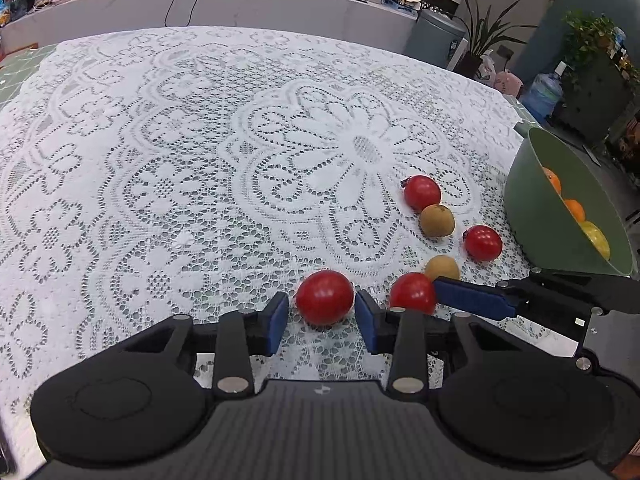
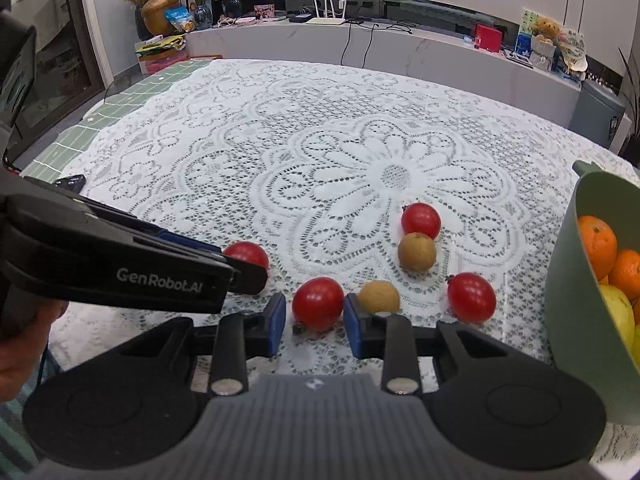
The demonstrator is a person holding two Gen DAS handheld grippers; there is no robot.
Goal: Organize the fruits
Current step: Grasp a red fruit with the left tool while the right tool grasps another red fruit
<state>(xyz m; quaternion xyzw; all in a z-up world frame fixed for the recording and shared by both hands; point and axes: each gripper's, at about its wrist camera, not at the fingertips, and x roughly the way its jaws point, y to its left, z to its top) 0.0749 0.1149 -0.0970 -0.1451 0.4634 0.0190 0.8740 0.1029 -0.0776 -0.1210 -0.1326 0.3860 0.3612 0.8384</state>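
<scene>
Tomatoes, one per tool: left tool (image 1: 321, 310) w/ pads narrowed around a tomato (image 1: 325, 297), right tool (image 2: 315, 318) likewise on its tomato (image 2: 318, 308), both near green bowl (image 2: 576, 292), prob. since fruit collects there.

We count four red tomatoes (image 2: 318, 309) on the lace cloth, low in the frame, and two brown round fruits (image 2: 417, 251) among them. One green bowl (image 2: 568, 292) at the right edge holds perhaps two oranges (image 2: 598, 246) and one yellow fruit (image 2: 618, 314); its contents are partly hidden.
</scene>
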